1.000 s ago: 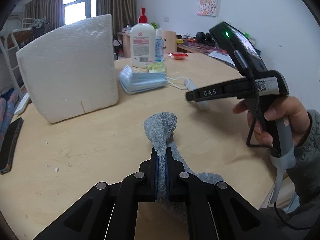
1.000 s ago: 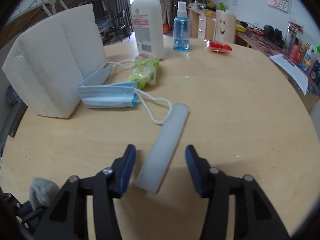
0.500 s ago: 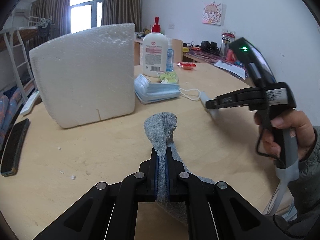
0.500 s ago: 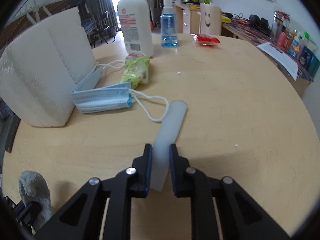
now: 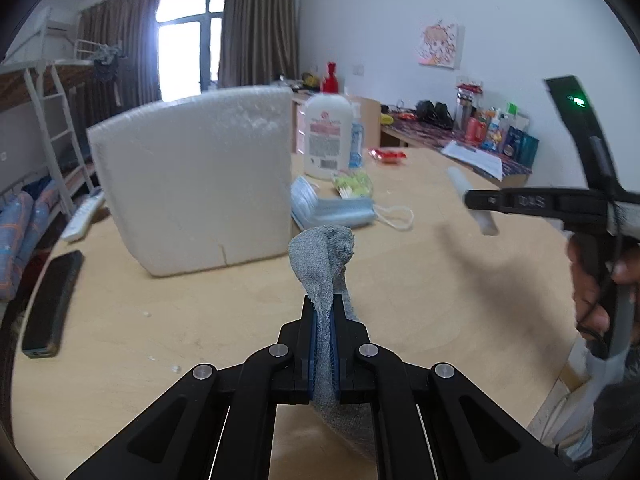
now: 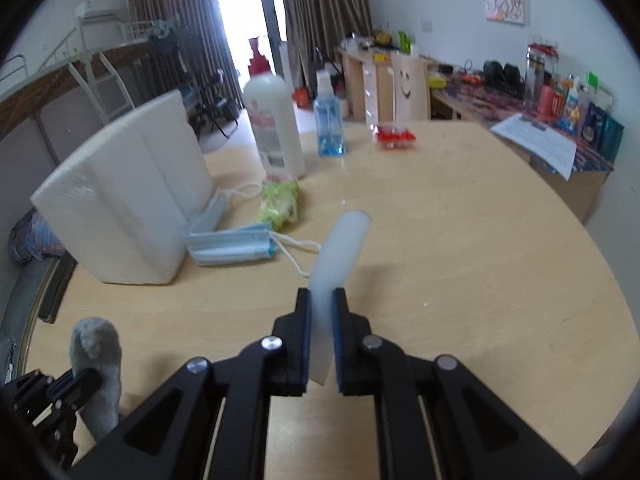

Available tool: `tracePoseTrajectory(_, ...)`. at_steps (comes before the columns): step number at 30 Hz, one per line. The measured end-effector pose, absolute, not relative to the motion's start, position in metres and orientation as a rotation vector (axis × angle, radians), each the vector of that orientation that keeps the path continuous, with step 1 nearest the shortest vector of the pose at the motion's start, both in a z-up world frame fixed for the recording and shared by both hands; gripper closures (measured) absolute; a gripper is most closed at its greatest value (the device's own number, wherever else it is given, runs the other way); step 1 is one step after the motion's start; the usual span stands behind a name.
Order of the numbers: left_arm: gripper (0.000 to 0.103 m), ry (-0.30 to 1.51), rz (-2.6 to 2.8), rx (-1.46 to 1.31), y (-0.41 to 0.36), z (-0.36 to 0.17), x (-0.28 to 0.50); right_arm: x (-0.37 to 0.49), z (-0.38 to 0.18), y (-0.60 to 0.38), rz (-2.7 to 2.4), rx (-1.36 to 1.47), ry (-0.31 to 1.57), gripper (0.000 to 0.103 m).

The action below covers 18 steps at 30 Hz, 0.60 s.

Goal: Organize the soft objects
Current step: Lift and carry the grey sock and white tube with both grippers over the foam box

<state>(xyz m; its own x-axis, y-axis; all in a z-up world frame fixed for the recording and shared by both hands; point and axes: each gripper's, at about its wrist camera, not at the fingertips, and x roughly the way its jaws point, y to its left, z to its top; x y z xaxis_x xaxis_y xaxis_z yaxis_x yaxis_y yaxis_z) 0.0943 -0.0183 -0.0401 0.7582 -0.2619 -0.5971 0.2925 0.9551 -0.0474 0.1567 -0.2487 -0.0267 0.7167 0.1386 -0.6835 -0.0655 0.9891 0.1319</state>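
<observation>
At the far left of the left wrist view, a dark phone point(image 5: 52, 302) is lying flat on the counter point(image 5: 420, 300). To its right, the white foam block point(image 5: 192, 188) is standing upright, now filling more of the frame than one second ago. In the lower centre, the left gripper point(image 5: 323, 312) is still pinching the grey sock point(image 5: 324, 264) with its fingers pressed together on the cloth, and the rolled end is rising above the tips as before. Behind the sock, the blue masks point(image 5: 332, 208) are resting beside the lotion bottle point(image 5: 328, 136). At the right edge, the right gripper point(image 5: 476, 202) is now holding the white strip point(image 5: 472, 200) up in the air above the counter; one second ago the strip was lying flat on the wood.

In the right wrist view, the sock point(image 6: 96, 356) is showing at the lower left. In the centre, the right gripper point(image 6: 321, 300) is squeezing the near end of the white strip point(image 6: 340, 248); earlier its fingers were spread on both sides of it.
</observation>
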Motion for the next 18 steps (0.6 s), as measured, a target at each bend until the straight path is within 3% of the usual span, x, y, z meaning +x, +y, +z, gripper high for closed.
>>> tracePoseTrajectory(18, 0.097, 0.431, -0.127, 0.028, 0.014, 0.033, 0.071, 0.085, 0.042, -0.227, 0.231, -0.020, 0.426, 0.090)
